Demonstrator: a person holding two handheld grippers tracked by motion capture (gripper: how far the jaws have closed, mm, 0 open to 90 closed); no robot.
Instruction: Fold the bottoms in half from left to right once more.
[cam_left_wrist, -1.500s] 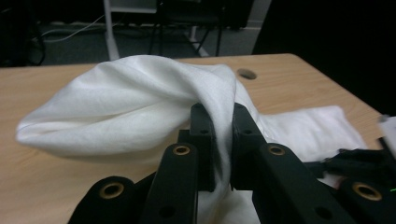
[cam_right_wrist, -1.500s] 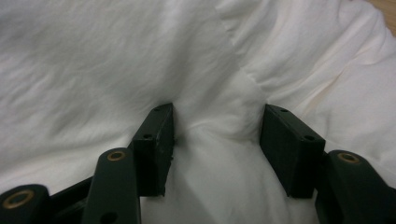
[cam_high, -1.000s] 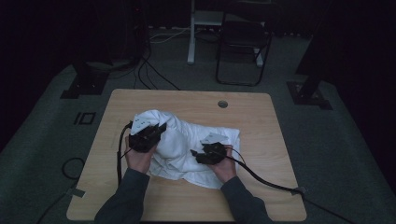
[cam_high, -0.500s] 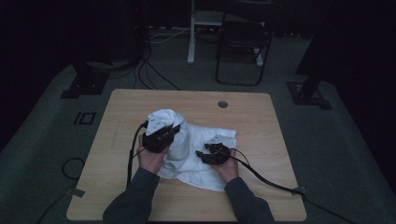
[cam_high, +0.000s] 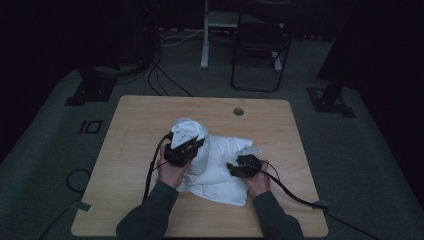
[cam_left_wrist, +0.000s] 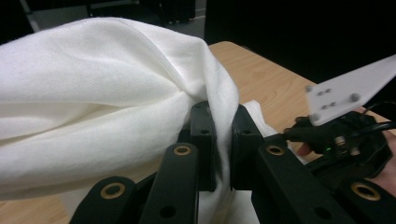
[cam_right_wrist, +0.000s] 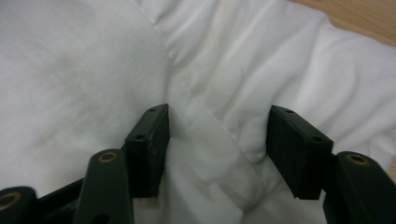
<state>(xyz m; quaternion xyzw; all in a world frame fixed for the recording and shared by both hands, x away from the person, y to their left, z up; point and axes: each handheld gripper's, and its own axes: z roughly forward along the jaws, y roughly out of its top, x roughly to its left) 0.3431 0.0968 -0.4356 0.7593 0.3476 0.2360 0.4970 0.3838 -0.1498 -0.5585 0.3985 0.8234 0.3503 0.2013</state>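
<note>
A white cloth (cam_high: 222, 165) lies crumpled in the middle of the wooden table. My left gripper (cam_high: 199, 143) is shut on a bunched fold of this cloth (cam_left_wrist: 93, 88), lifted into a hump; the jaws (cam_left_wrist: 219, 114) pinch the fabric between them. My right gripper (cam_high: 231, 168) rests low on the cloth's right part. Its jaws (cam_right_wrist: 217, 123) stand apart and have just been opening, with a raised ridge of cloth (cam_right_wrist: 70, 70) between them that the pads do not press. The right gripper (cam_left_wrist: 343, 140) with its grey plate also appears in the left gripper view.
The table (cam_high: 145, 120) has a round cable hole (cam_high: 238, 111) near its far edge. A folding chair (cam_high: 260, 55) and stand bases sit on the dark floor beyond. Cables trail from both grippers off the table's near side.
The left gripper has carried its bunch of cloth to the right, toward the table's middle, heaping it higher. The right gripper has shifted a little to the right on the cloth.
</note>
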